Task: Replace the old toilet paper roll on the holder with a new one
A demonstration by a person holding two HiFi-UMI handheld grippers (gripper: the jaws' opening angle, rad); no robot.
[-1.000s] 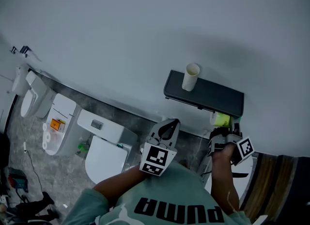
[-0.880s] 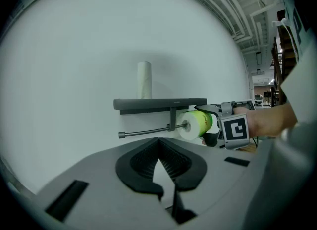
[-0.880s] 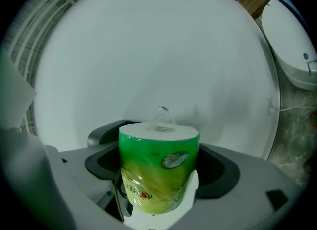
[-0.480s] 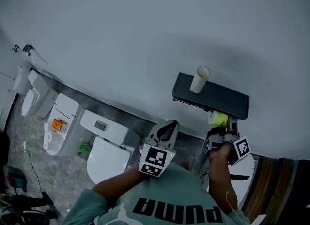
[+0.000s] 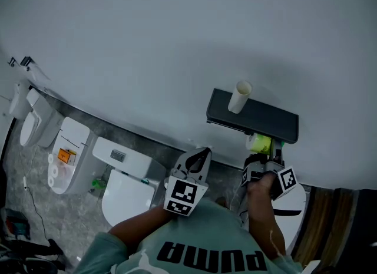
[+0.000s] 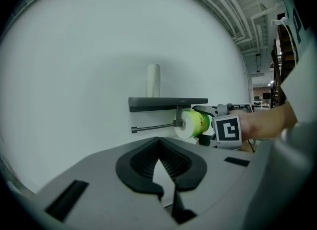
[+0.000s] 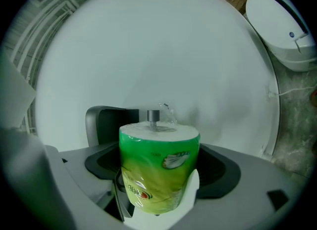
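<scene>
Now, nearest me the left claw hangs with its jaws together and nothing between them, well apart from the holder. The right claw is clamped across the sides of the new toilet paper roll. The roll is in its green plastic wrapper and sits at the right-hand end of the holder, just under the shelf.

Just past the roll's far face a short metal stub shows on the centre line. I cannot tell whether it has entered the core or merely sits behind it. Beyond that is the holder's dark shelf, with its rod running off leftward below, bare. The old cardboard tube stands upright on top of the shelf, so the step in hand, as I judge it, is threading the new roll on.

To do it well I'd line the roll's axis up with the metal and push slowly and straight. I'd watch the film over the core, which may snag. I'd loosen the claw only once the roll hangs on its own.
</scene>
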